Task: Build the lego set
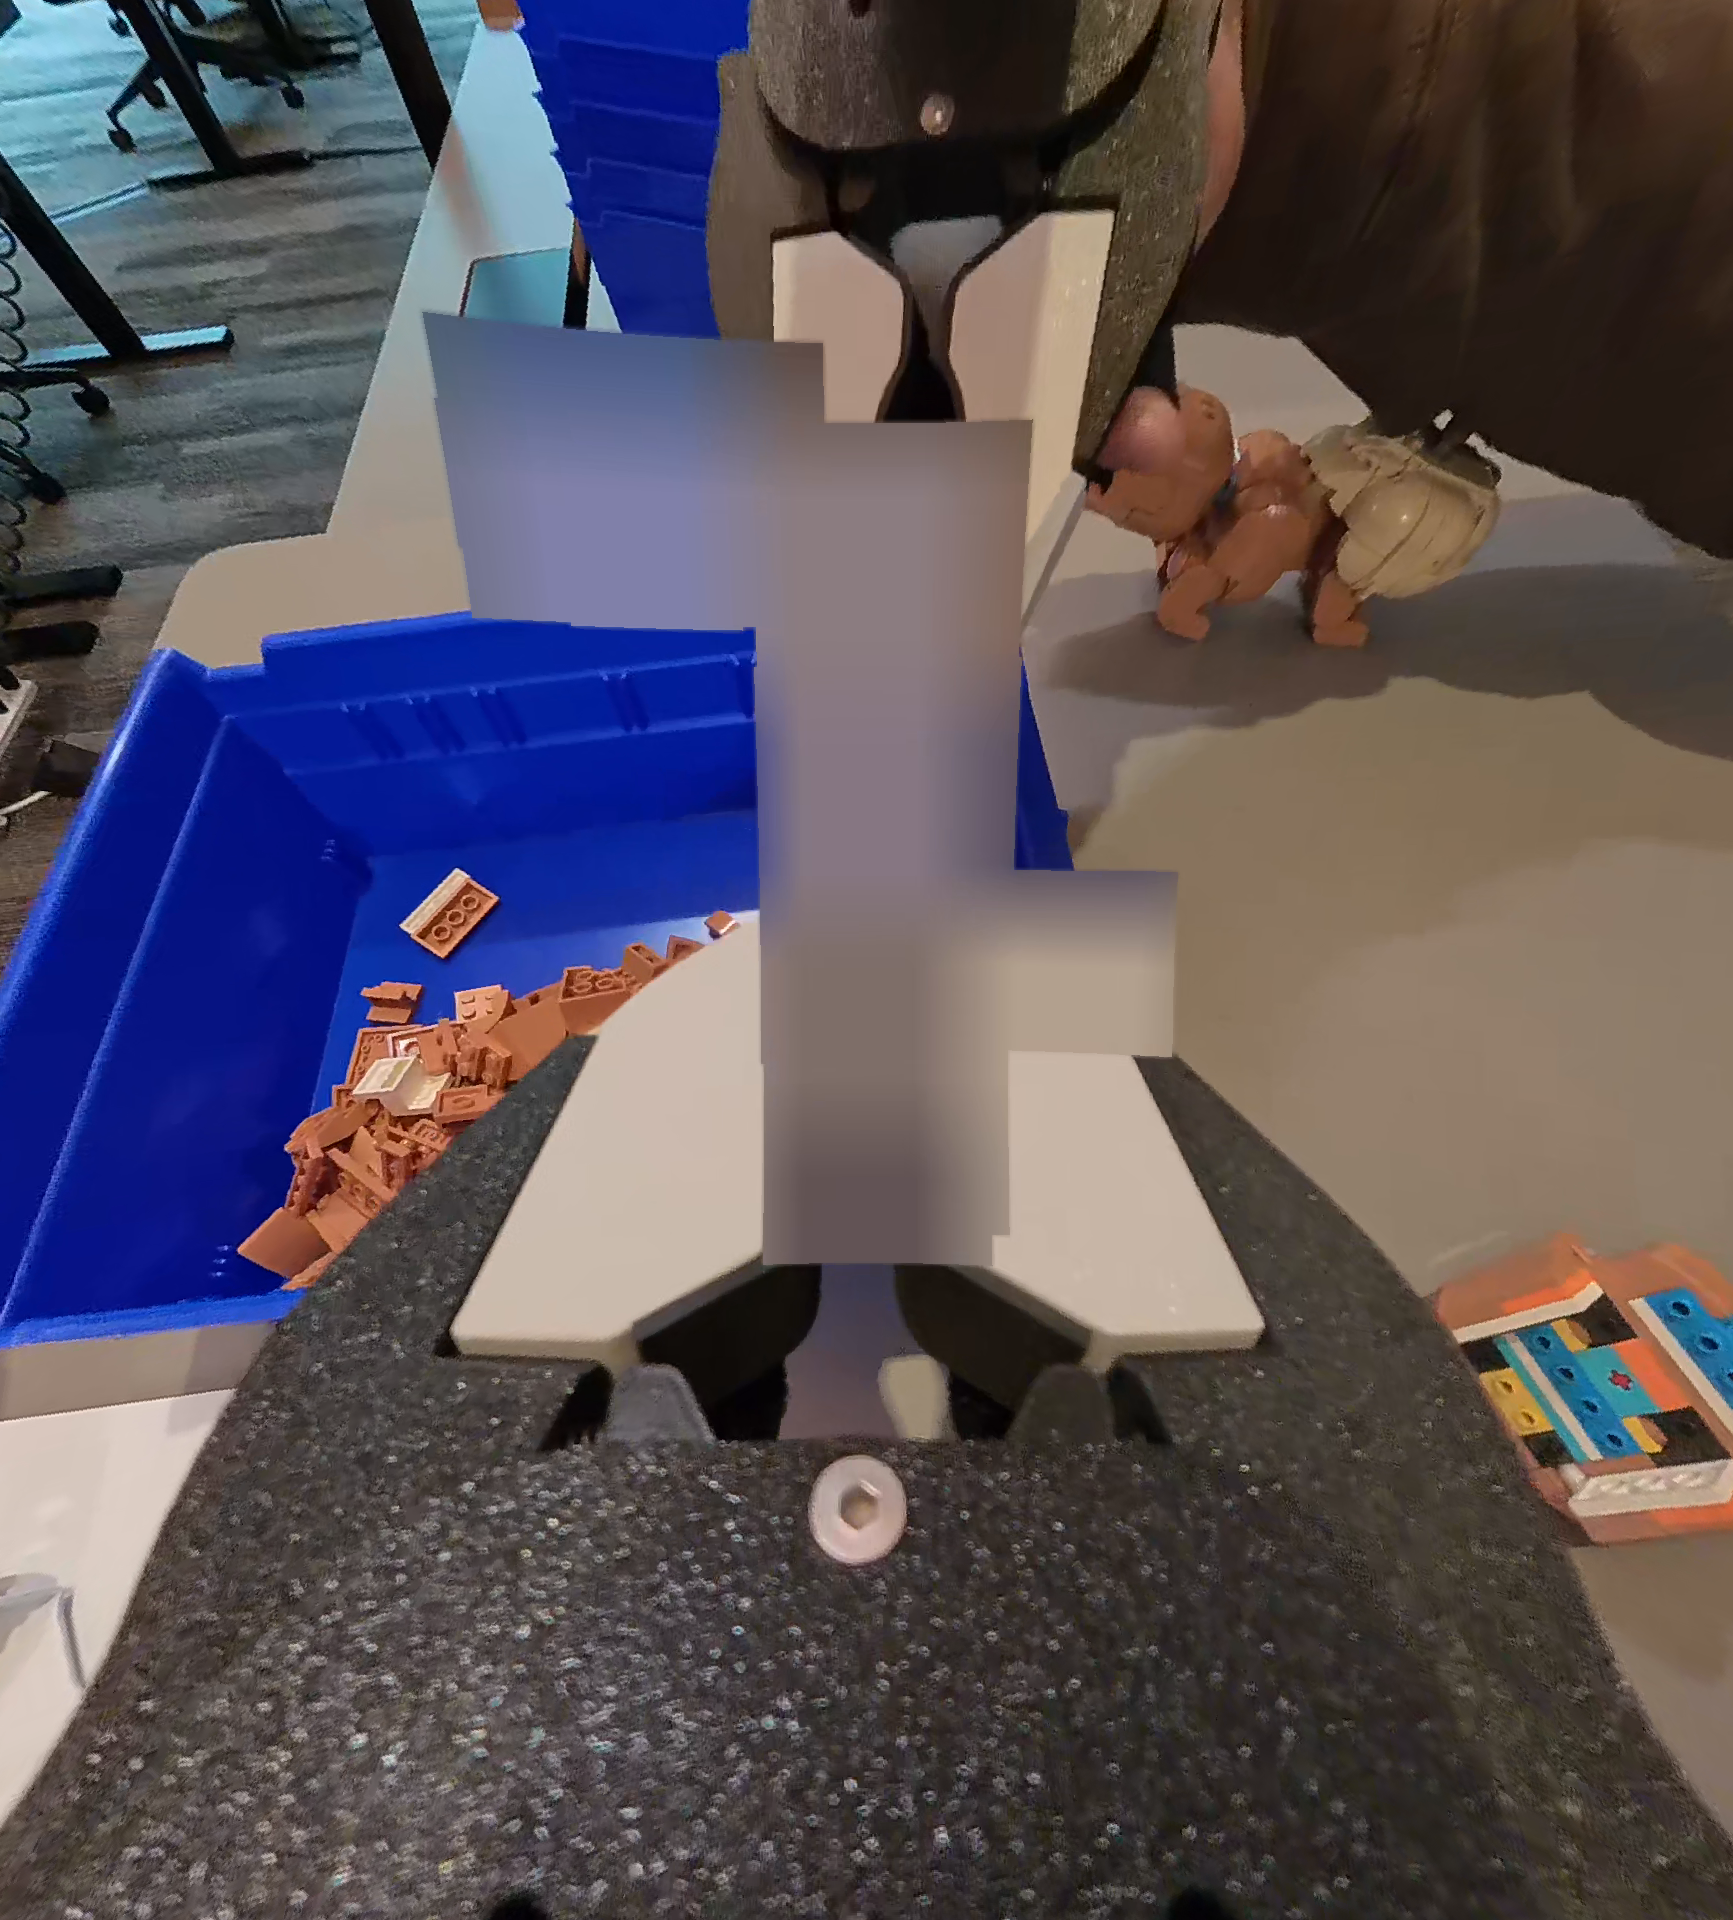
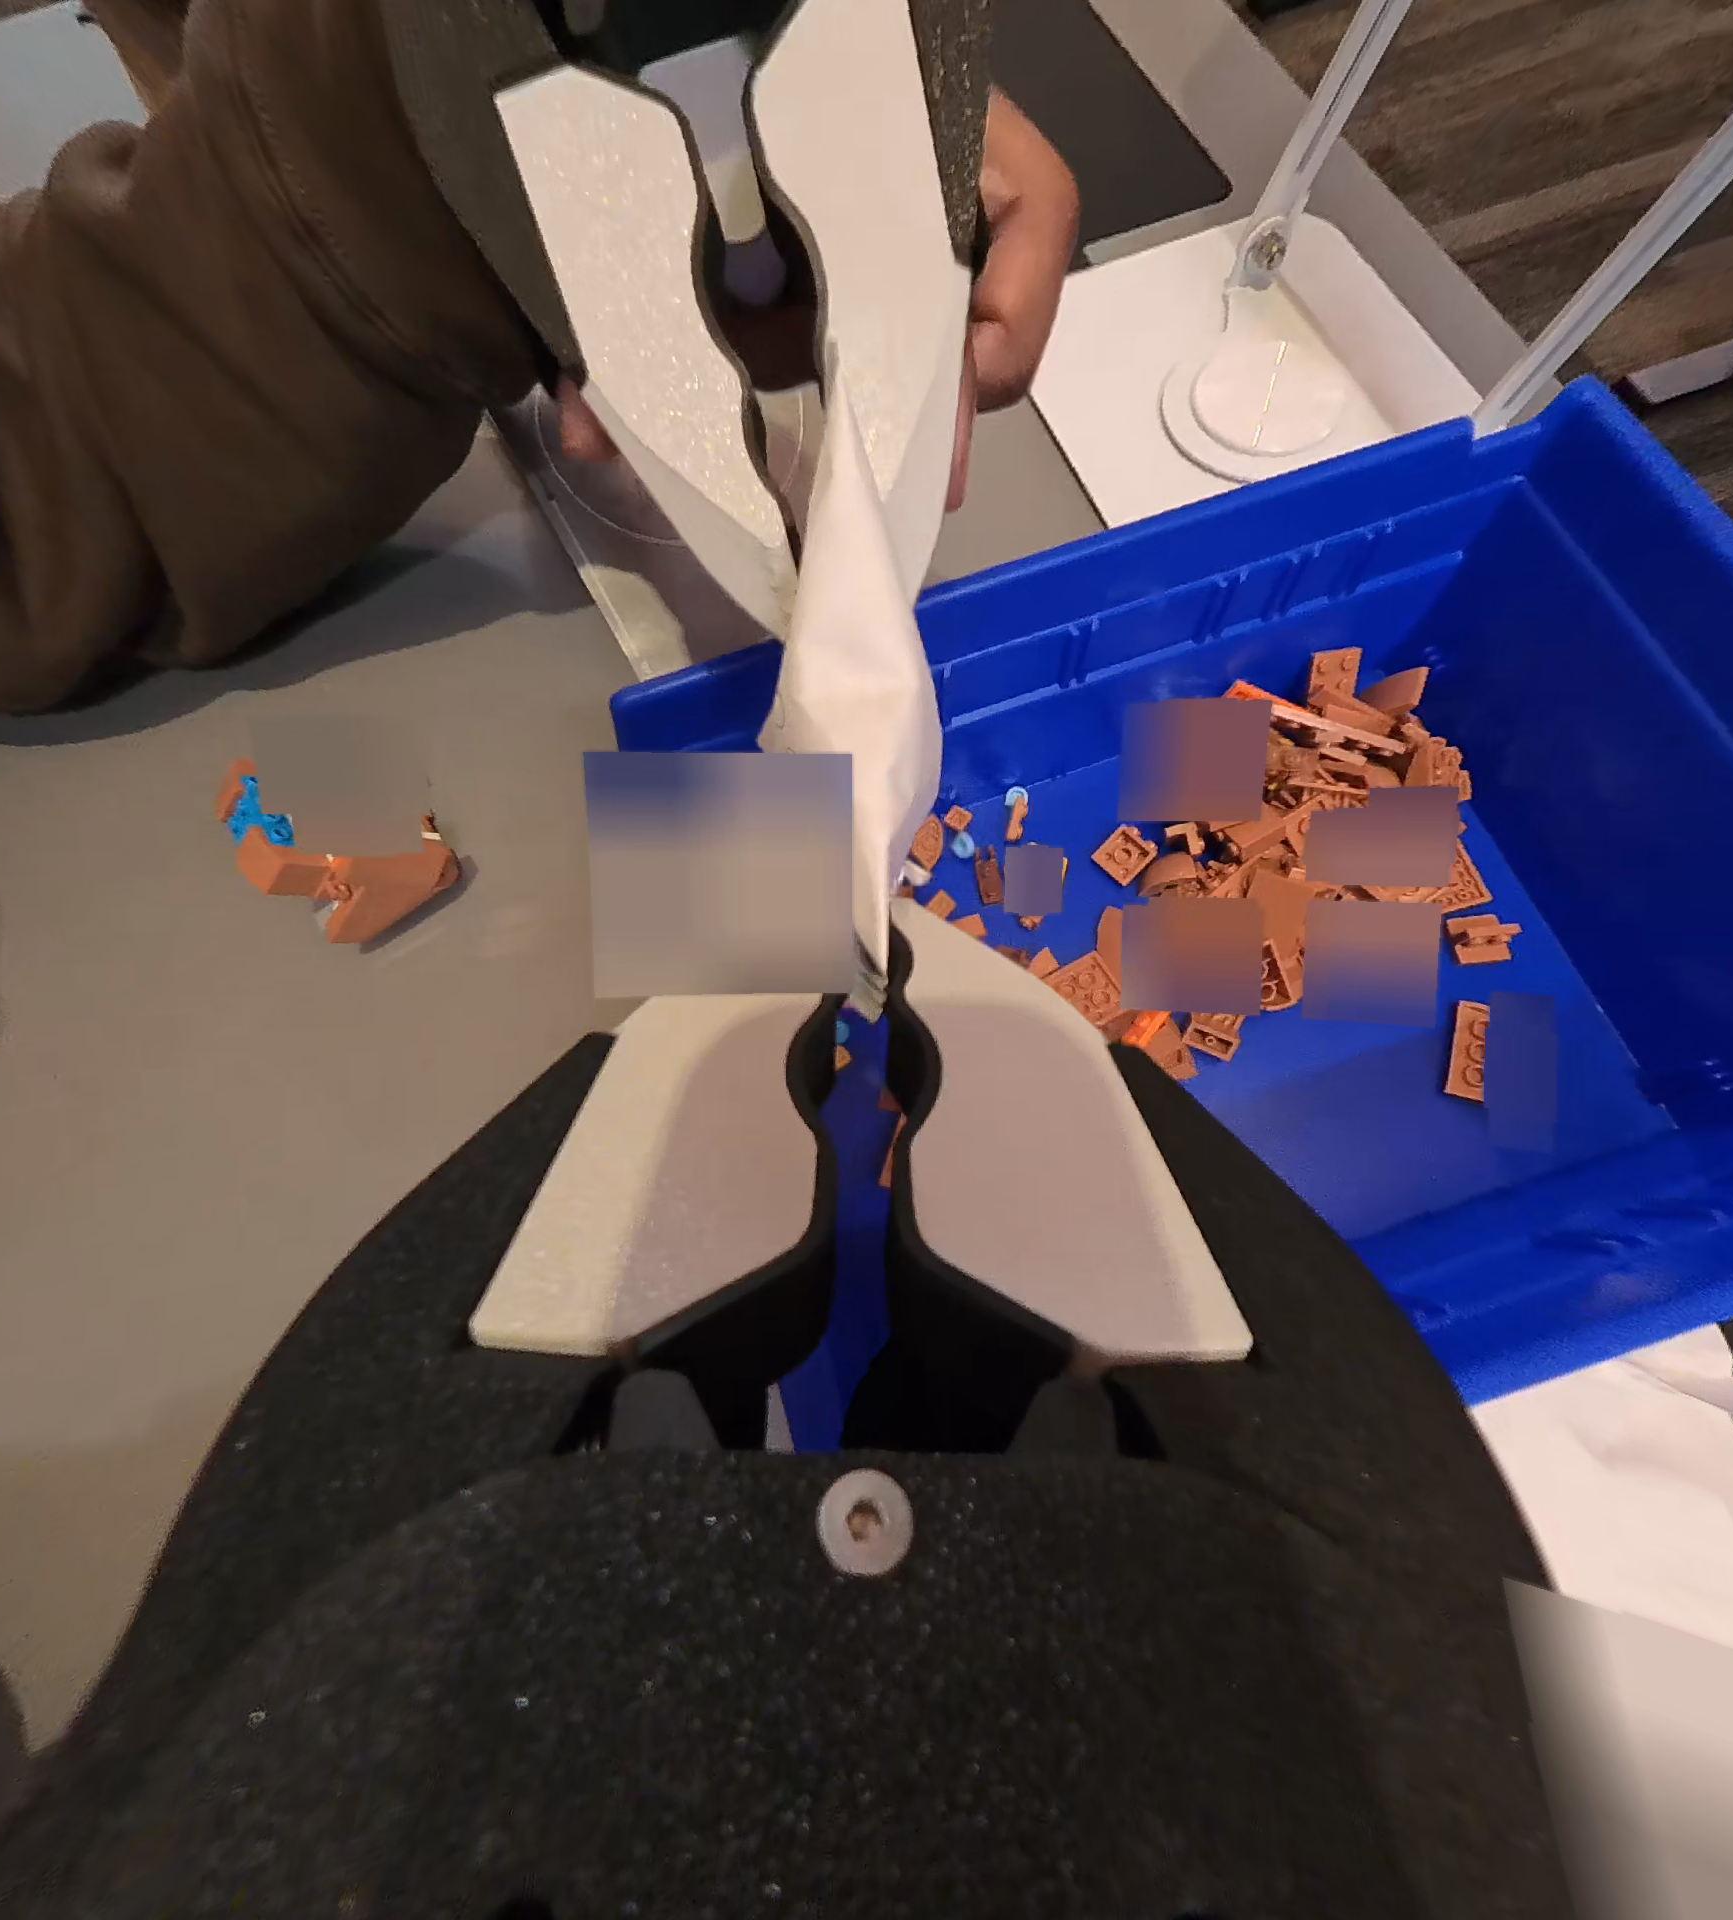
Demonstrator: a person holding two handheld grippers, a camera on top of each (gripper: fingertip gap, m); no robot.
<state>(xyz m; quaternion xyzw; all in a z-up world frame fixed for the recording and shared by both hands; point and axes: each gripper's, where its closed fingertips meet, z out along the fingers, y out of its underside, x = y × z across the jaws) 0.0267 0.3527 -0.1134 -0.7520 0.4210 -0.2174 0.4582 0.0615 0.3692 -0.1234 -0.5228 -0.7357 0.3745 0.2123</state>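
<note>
Above the blue bin (image 2: 1205,623), we stretch a white paper bag (image 2: 857,665) lengthwise between both tongs, left tongs (image 2: 789,561) and right tongs (image 2: 877,987) each clenched on an end.

The left wrist view is looking down along its own claw (image 1: 883,1091), close above the grey table (image 1: 1413,987), with the blue plastic bin (image 1: 166,935) at frame left. The right wrist view is facing the opposite way, showing the same bin (image 2: 1620,831) at right. Both are sharing that bin and the brown loose bricks (image 1: 394,1122) inside.
</note>
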